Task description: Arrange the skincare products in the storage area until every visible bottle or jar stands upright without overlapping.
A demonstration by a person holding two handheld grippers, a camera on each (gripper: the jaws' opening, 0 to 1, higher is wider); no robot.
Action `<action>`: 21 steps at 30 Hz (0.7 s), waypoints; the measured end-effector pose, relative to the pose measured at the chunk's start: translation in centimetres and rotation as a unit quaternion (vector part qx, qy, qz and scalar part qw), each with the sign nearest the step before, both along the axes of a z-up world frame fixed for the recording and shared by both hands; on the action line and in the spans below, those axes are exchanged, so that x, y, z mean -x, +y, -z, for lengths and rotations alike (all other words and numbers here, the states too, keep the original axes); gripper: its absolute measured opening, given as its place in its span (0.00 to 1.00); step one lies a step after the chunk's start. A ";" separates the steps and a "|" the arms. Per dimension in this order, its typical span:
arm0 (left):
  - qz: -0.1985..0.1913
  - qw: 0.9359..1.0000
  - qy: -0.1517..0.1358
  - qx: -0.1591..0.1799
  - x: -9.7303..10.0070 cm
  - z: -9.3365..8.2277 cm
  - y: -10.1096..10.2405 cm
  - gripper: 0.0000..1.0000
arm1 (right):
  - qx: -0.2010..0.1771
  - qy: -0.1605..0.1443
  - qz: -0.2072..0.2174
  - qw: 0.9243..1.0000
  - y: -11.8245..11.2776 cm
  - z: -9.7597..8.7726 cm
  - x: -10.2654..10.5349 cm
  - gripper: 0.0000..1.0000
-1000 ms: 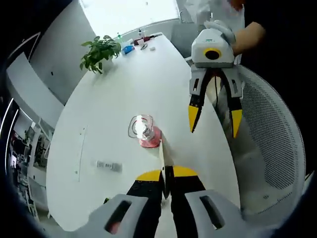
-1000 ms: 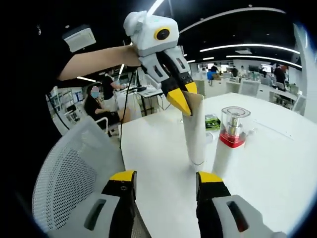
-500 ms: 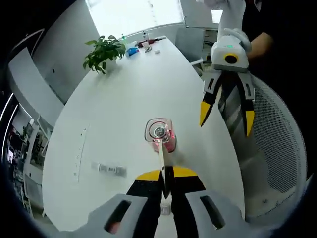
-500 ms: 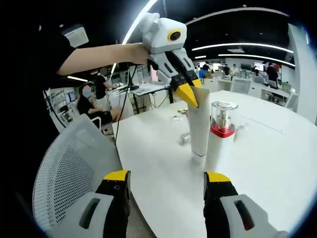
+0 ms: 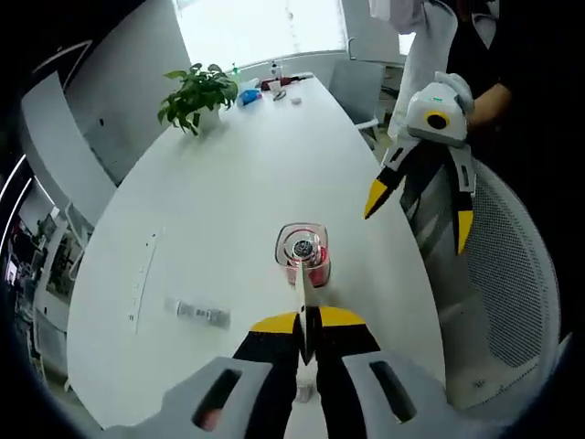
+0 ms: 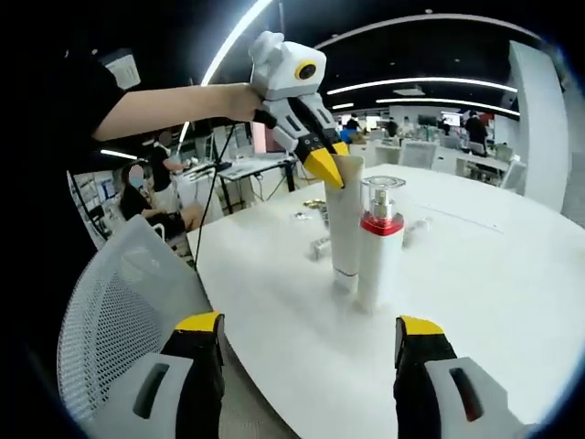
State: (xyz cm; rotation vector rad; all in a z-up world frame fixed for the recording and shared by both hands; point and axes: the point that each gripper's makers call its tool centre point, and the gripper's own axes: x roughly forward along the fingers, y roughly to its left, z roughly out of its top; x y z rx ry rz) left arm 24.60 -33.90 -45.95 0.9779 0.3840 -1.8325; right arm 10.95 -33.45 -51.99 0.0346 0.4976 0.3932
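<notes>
White table (image 6: 512, 274): left hand-held gripper (image 6: 322, 163) apparently pinches upright tube (image 6: 344, 224).

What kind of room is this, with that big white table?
Most likely an open-plan office or lab. The long white table carries a potted plant, a mesh office chair stands beside it, and beyond are more desks under strip ceiling lights, with people at work.

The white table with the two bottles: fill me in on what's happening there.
A person works at a white table with two handheld grippers. The left gripper is shut on the top of a white tube, holding it upright on its cap beside a white pump bottle with a red collar and clear cap. The right gripper hangs open over a mesh chair, holding nothing.
</notes>
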 end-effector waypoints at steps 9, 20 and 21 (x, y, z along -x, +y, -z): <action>-0.003 1.000 -0.004 0.008 -0.4 -0.1 0.0 0.11 | 0.004 -0.002 0.031 1.000 -0.8 0.5 -0.1 0.80; -0.012 1.000 -0.003 0.003 -0.5 0.7 0.4 0.13 | 0.018 -0.031 0.050 0.998 -1.2 0.6 -0.3 0.99; -0.012 1.000 -0.004 0.002 -0.5 0.7 0.4 0.14 | 0.017 -0.031 0.051 0.998 -1.2 0.6 -0.3 0.99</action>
